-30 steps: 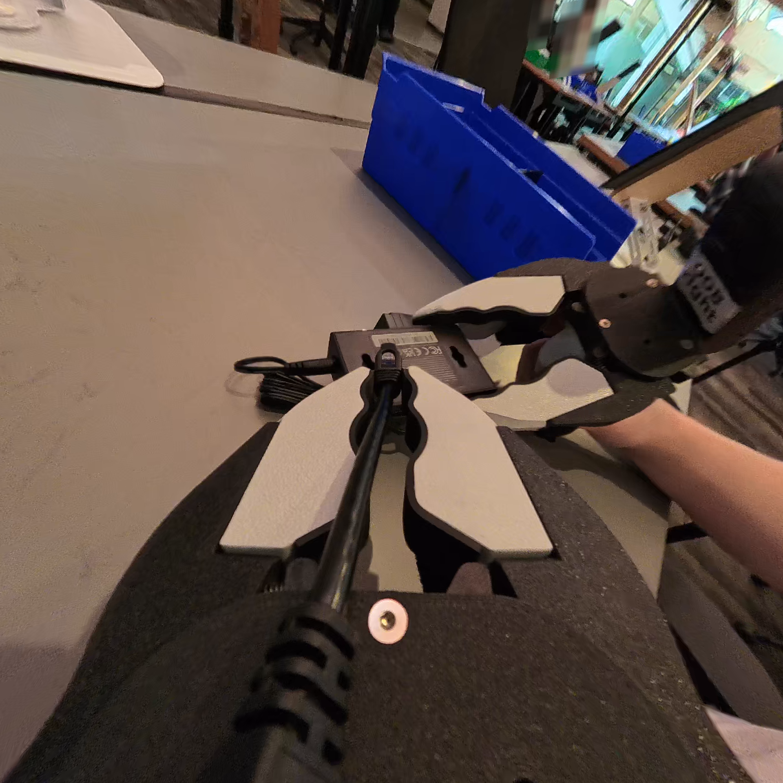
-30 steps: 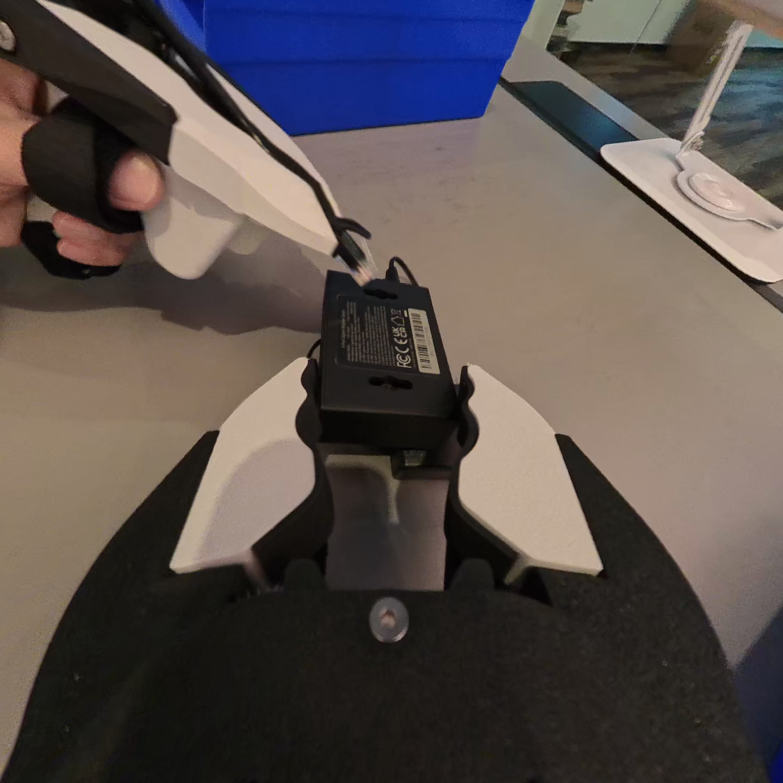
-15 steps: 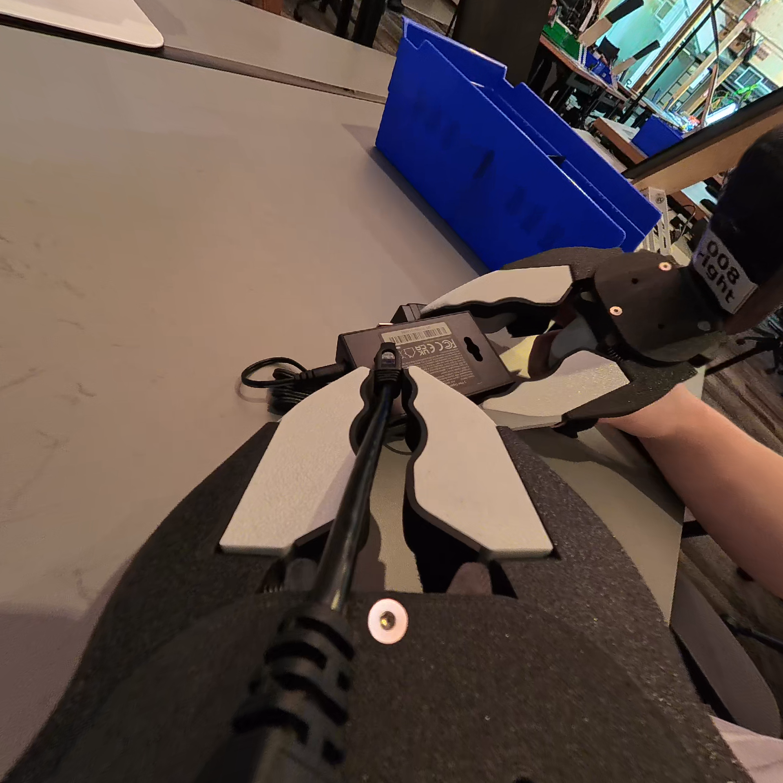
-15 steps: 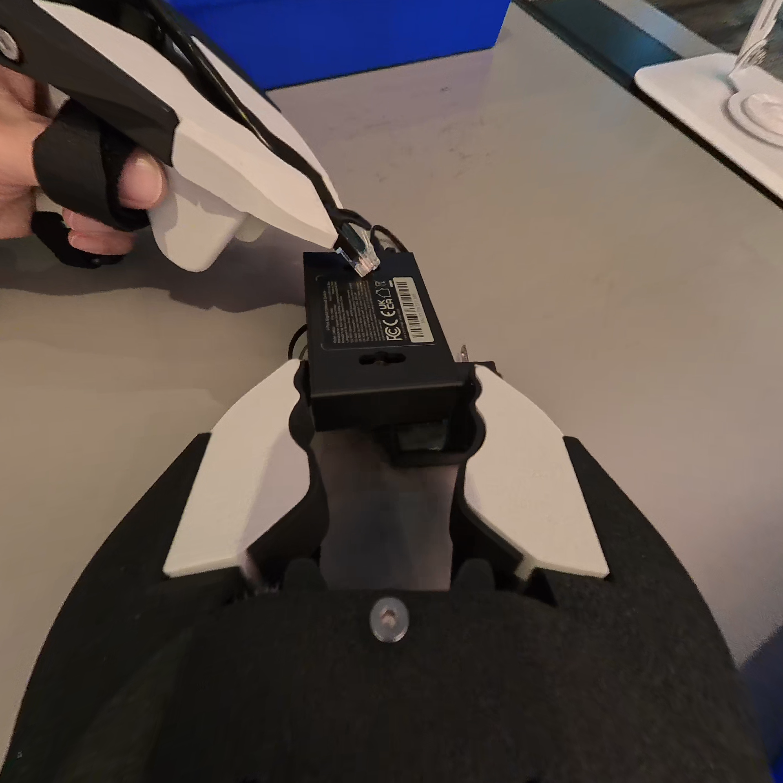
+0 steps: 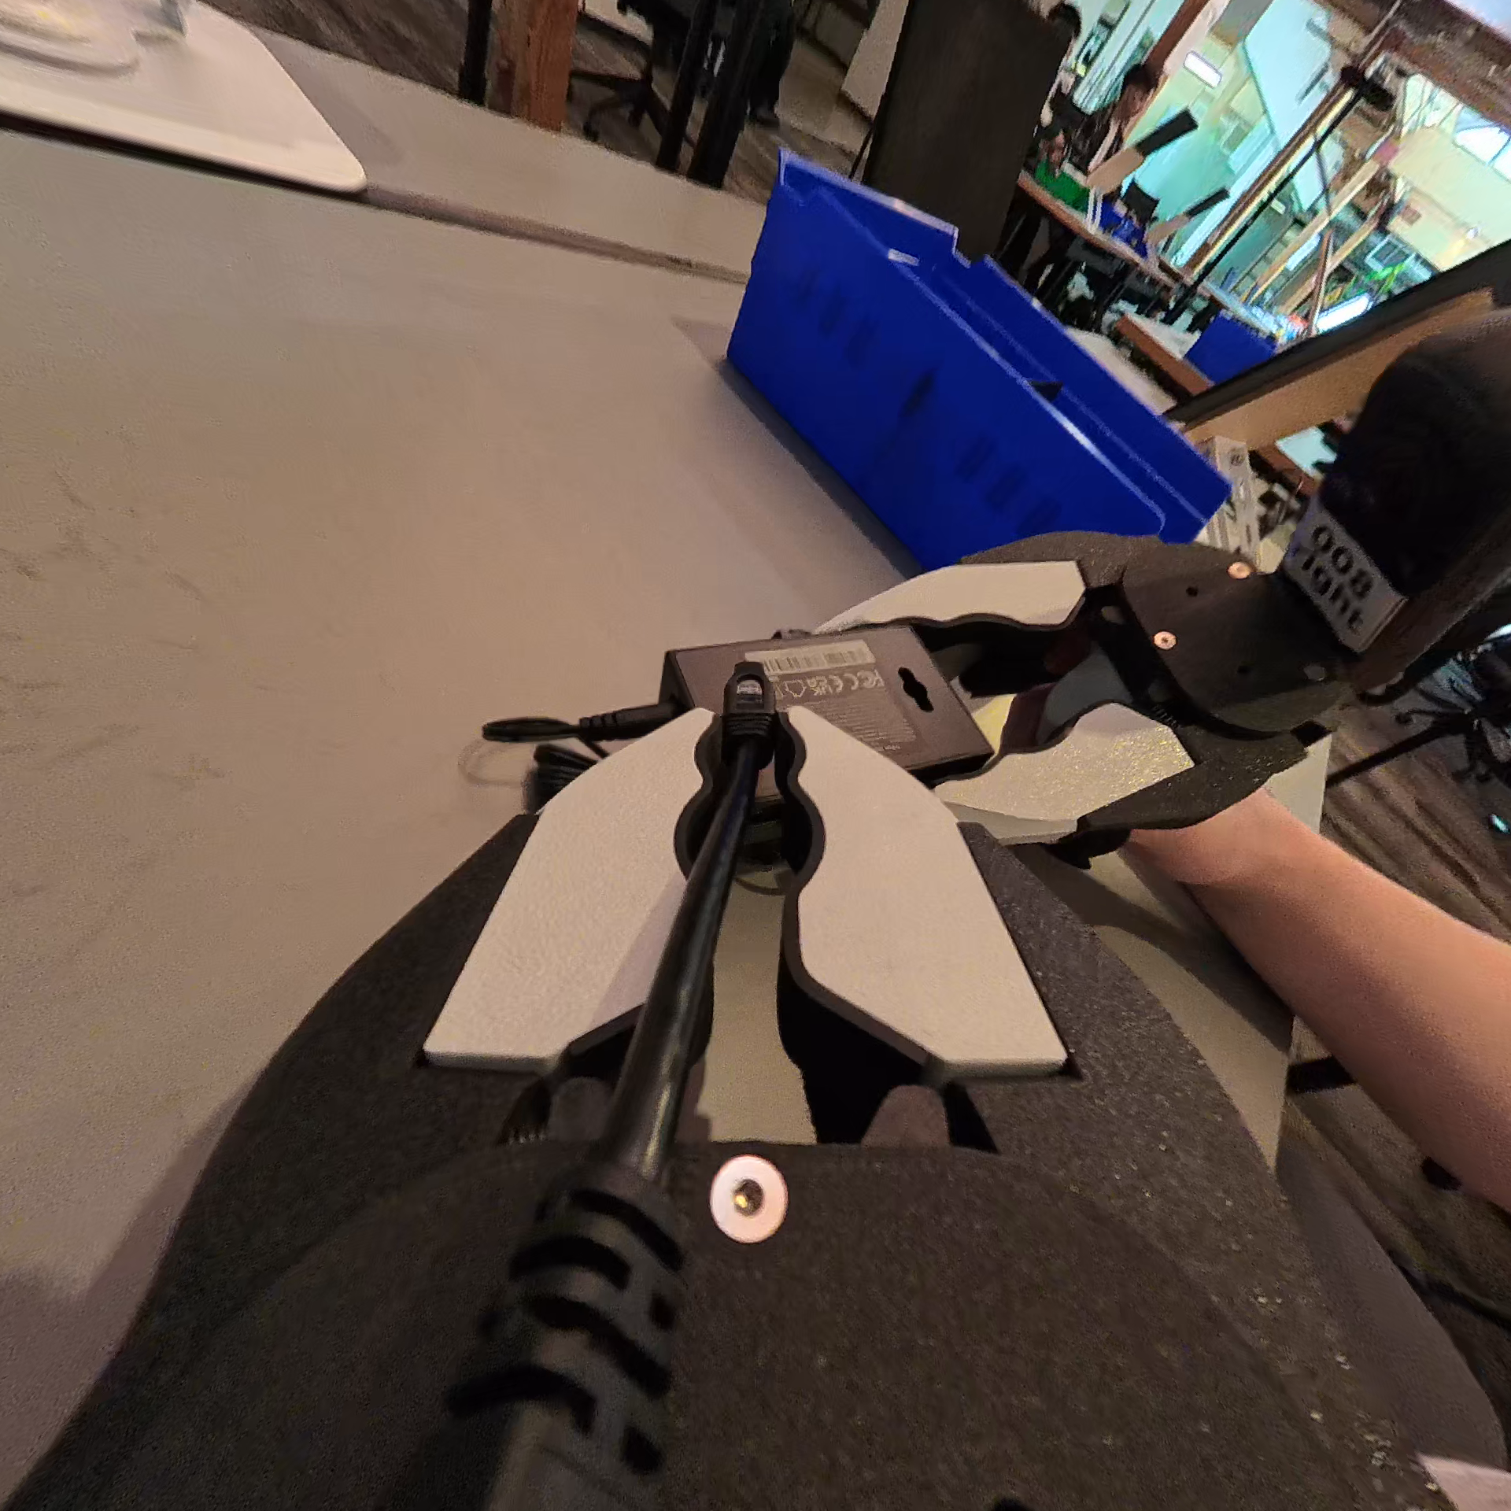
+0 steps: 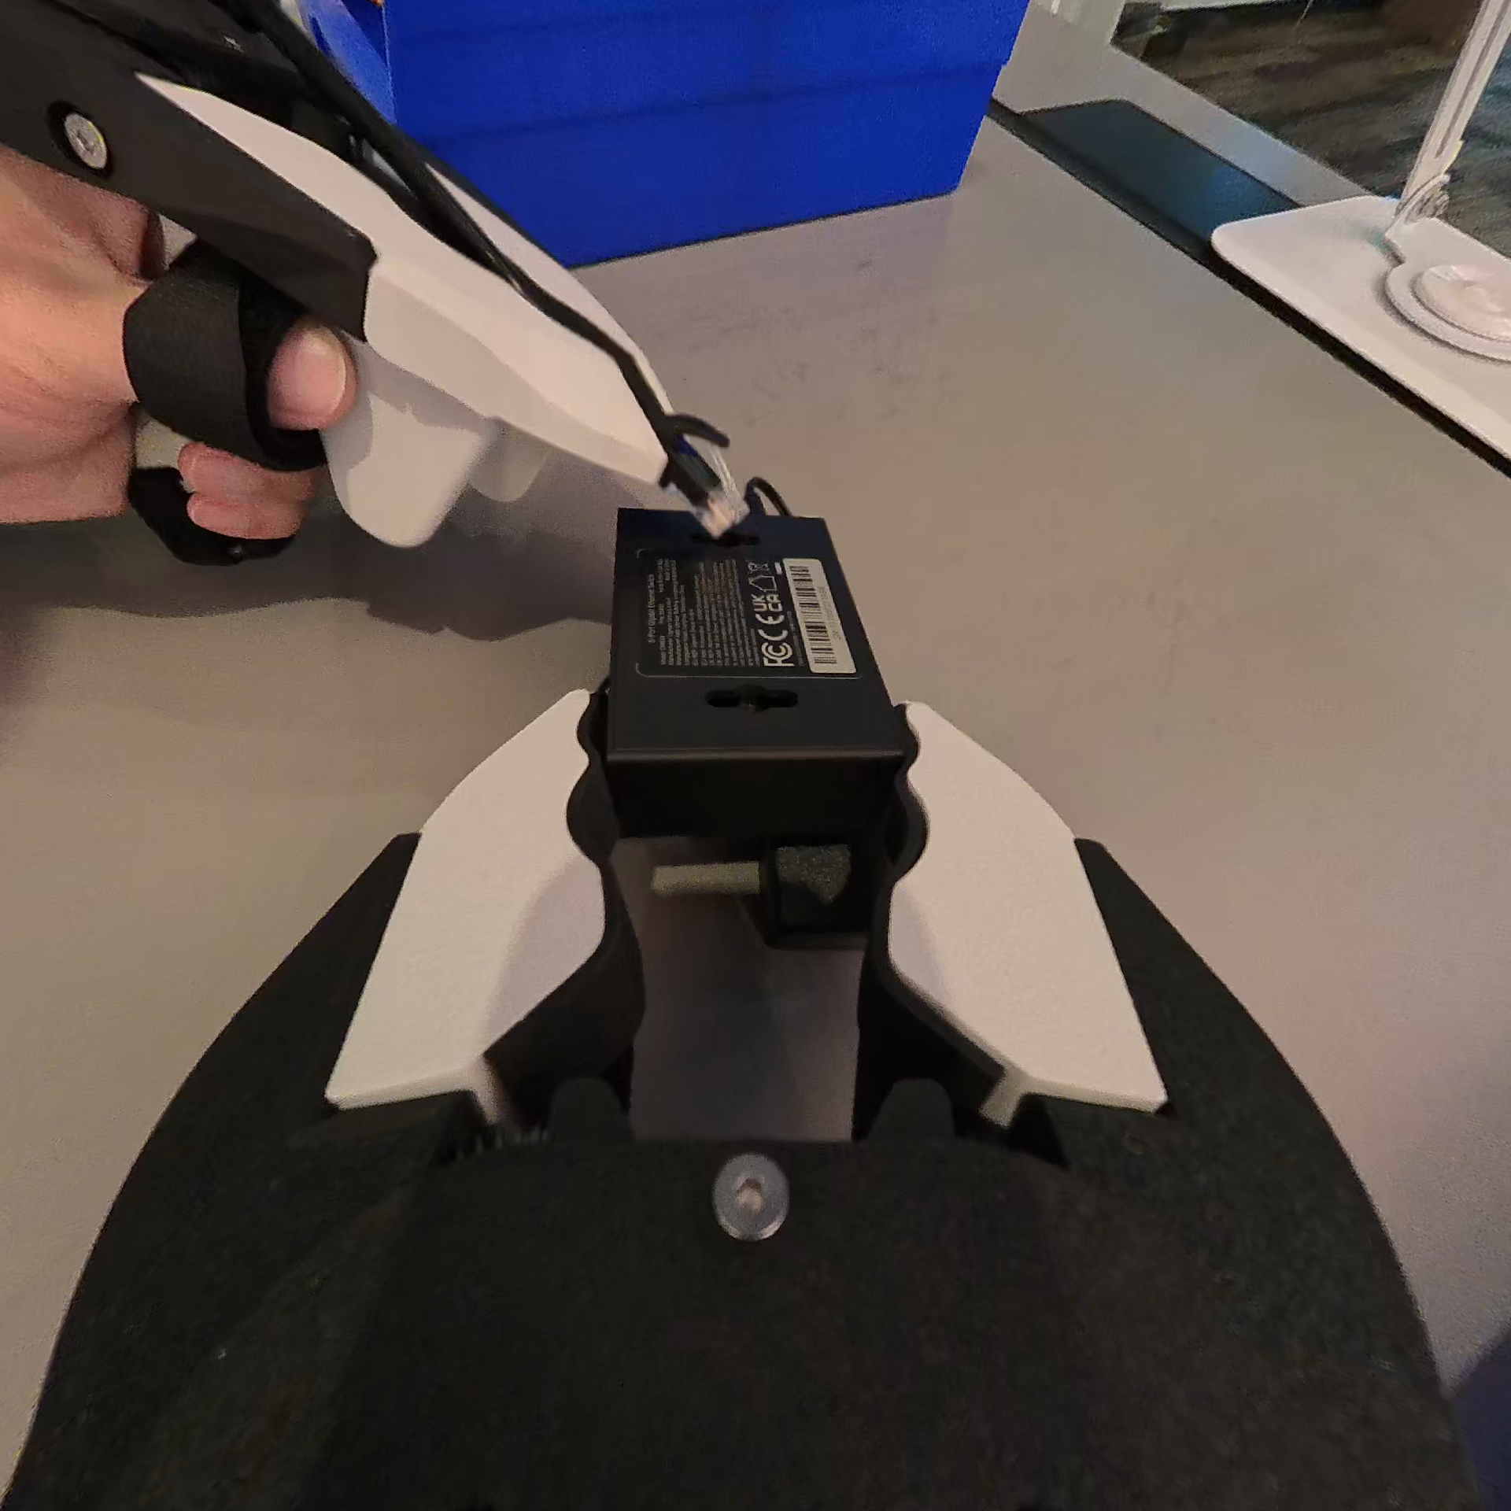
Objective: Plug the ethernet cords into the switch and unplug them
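My left gripper [image 5: 748,719] is shut on the black ethernet cord [image 5: 719,858] just behind its plug [image 5: 748,691]. The right wrist view shows that plug [image 6: 713,500] with its clear tip hovering over the far end of the black switch [image 6: 736,621], apart from it. My right gripper [image 6: 746,736] is shut on the switch's near end, with a pad against each side. The switch lies label side up on the grey table [image 6: 1145,572]. The left wrist view shows the right gripper [image 5: 887,703] astride the switch [image 5: 850,695].
A thin black power cord [image 5: 572,724] leaves the switch's far end and coils on the table. A blue bin [image 5: 940,409] stands behind, also in the right wrist view [image 6: 695,123]. A white lamp base [image 6: 1390,270] stands at the right edge. A person's forearm [image 5: 1349,981] holds the right gripper. The left gripper's tips are roughly 6 centimeters from the right gripper's.
The switch sat slightly skewed between the right pads half a second ago and now sits square. The plug stays over the switch's far end, and the left grip on the cord is unchanged.
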Available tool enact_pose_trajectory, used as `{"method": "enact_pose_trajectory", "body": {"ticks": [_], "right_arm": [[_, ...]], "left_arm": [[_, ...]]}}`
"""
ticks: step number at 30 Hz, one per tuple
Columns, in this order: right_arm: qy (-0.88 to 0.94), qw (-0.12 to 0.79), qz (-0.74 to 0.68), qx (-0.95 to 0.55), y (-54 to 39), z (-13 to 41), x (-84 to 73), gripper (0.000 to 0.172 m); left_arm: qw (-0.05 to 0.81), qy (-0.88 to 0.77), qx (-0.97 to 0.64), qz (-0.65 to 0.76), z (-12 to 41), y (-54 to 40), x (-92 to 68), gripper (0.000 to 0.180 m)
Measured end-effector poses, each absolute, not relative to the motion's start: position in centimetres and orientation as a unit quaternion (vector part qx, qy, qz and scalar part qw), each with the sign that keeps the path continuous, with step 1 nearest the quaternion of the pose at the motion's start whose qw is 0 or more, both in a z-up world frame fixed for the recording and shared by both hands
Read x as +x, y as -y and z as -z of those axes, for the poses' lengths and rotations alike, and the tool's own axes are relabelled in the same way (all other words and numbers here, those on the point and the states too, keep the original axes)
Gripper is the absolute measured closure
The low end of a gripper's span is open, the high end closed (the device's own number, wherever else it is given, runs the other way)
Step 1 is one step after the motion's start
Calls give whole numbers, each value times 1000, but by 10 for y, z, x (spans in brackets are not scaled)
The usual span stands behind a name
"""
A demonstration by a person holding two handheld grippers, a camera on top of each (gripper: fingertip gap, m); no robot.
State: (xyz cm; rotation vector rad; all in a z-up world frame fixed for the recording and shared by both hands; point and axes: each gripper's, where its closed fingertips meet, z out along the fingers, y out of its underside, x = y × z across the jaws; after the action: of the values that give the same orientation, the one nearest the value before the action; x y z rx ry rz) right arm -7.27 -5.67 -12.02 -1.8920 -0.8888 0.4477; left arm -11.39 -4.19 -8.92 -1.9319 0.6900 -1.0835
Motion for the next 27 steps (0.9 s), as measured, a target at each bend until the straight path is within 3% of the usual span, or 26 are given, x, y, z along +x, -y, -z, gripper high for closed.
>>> {"method": "enact_pose_trajectory", "body": {"ticks": [11,27], "right_arm": [[231,480,-324,-781,46,82,-63,108],[184,508,-310,-782,35,52,-80,109]], "left_arm": [[459,-263,-723,445,27,48,-148,169],[546,-269,-697,378,25,37,-133,169]]}}
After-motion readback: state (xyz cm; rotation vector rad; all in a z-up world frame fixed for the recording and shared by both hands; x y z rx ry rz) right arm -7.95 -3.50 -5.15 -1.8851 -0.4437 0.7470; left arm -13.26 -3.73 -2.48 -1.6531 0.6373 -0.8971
